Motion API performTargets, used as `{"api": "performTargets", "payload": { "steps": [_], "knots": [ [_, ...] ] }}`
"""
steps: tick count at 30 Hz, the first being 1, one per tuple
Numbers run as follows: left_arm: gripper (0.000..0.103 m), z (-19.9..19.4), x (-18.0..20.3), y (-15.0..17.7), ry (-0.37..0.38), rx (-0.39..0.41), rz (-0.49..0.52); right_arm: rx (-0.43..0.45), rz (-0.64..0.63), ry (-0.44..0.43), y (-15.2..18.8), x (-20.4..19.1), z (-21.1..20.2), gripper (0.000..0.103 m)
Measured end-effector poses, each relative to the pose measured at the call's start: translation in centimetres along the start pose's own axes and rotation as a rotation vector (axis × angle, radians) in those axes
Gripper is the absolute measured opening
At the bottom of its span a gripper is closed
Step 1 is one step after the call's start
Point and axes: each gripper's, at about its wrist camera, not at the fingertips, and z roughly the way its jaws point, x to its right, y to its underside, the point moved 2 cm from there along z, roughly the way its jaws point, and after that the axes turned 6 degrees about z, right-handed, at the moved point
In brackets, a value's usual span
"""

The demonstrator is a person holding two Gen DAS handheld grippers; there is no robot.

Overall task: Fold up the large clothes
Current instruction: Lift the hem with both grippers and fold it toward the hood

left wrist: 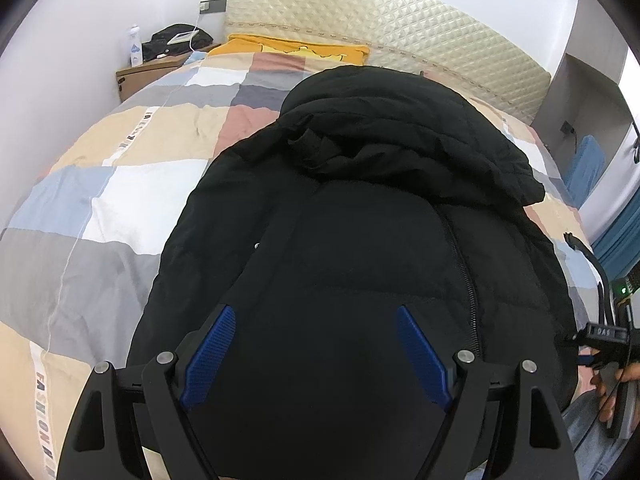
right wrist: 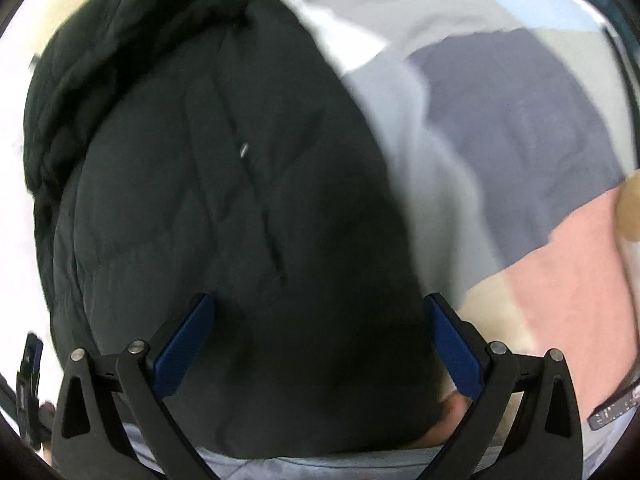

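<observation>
Quilt (left wrist: 120, 184): soft patchwork of beige, grey, white, blue squares, lightly creased.
Jacket (left wrist: 360, 220): black puffy quilted coat with a zipper line, lying on the quilt.
Left gripper (left wrist: 316, 354): blue ribbed pads spread apart, empty.
Right gripper (right wrist: 320, 344): pads apart over the jacket, view blurred.

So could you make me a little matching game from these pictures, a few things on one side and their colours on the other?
Things:
1. jacket lying on the bed
2. pillow by the headboard
3. pads on the fingers of the left hand-held gripper
4. bedside cabinet

Colours:
A. blue
B. brown wood
C. black
D. yellow

Pairs: 1-C, 2-D, 3-A, 4-B
</observation>
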Motion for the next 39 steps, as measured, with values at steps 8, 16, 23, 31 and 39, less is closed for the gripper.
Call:
{"api": "performTargets", "payload": {
  "steps": [8, 16, 23, 31, 39],
  "knots": [
    [0.082, 0.1, -0.2, 0.1, -0.016, -0.004, -0.003, -0.024, 0.003, 0.022, 1.2, 0.0, 1.0, 0.103],
    [0.082, 0.6, -0.3, 0.3, -0.013, -0.023, -0.003, -0.073, 0.050, -0.082, 1.0, 0.0, 1.9, 0.103],
    [0.082, 1.0, -0.4, 0.4, -0.014, -0.041, -0.010, -0.037, 0.036, -0.233, 1.0, 0.3, -0.4, 0.103],
    [0.082, 1.3, -0.6, 0.5, -0.016, -0.059, -0.022, 0.049, -0.026, -0.307, 2.3, 1.2, -3.0, 0.099],
    [0.082, 1.2, -1.7, 0.6, 0.001, -0.058, -0.074, 0.094, -0.036, -0.302, 1.5, 0.5, -3.2, 0.099]
  ]
}}
